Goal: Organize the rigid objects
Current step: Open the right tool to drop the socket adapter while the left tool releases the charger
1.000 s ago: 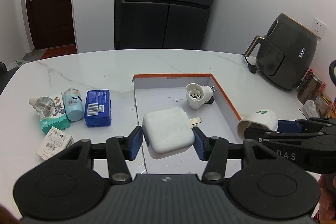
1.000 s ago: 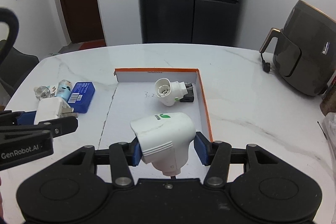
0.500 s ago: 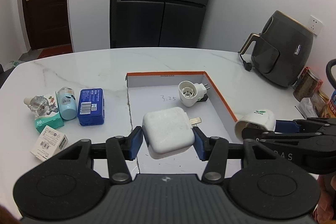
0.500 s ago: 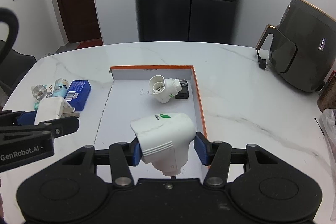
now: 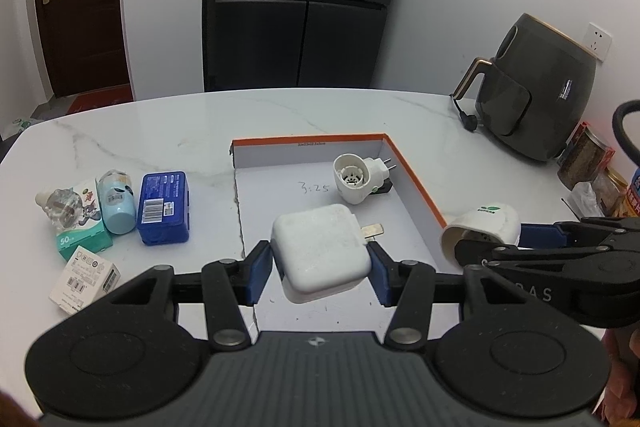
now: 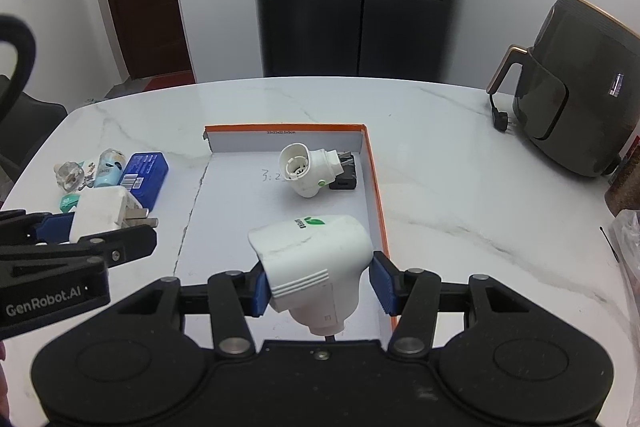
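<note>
Sitting clamped between blue pads above the tray floor: white square charger (image 5: 320, 251), rounded corners, metal prong sticking out to its right. Hanging likewise over the tray's right side: white plug-in device (image 6: 316, 259) with green leaf logo, ribbed band, tilted, narrow end down. Lying on its side in the far right corner of the orange-rimmed tray (image 5: 416, 175): second white plug-in unit (image 5: 358, 179), open round socket facing front-left, touching a small black adapter (image 6: 344, 177). Lying left of the tray: blue box (image 5: 163, 207), light-blue bottle (image 5: 116, 205), green box (image 5: 82, 223), clear bottle (image 5: 60, 203), white carton (image 5: 84, 279).
</note>
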`<state>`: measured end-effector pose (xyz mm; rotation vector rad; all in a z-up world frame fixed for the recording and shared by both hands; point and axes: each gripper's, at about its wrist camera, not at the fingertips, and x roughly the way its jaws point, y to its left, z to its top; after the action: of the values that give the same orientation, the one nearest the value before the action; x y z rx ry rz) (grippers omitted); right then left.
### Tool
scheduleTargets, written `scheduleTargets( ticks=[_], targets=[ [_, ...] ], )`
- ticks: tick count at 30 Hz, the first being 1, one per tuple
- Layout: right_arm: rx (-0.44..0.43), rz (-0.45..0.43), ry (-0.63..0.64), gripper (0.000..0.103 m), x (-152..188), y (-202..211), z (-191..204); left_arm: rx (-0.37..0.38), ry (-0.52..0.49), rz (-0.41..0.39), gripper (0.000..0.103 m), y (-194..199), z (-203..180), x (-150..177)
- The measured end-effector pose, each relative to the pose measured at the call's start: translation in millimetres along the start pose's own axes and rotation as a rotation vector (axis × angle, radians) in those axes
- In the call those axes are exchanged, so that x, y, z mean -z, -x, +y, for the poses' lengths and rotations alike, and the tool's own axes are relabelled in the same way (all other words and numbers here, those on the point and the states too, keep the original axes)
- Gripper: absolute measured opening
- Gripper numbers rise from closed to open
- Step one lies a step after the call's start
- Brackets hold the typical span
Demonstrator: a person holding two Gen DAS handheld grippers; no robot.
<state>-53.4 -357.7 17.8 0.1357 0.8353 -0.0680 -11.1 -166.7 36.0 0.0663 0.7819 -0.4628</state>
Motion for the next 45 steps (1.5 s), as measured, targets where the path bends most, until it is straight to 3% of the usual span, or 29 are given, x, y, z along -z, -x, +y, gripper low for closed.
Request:
scheduleTargets(
  ticks=[34,45],
  targets=[
    [-0.014,0.091,0.026,0.062,-55.1,-95.7,-13.1,0.001,0.017,0.075,0.052,-84.0,6.7,-39.3],
    [-0.006,0.09,0.049,0.062,-71.2,-110.1,-14.1,0.0,0.022,0.098,0.052,-101.5,6.5,-43.6]
  ],
)
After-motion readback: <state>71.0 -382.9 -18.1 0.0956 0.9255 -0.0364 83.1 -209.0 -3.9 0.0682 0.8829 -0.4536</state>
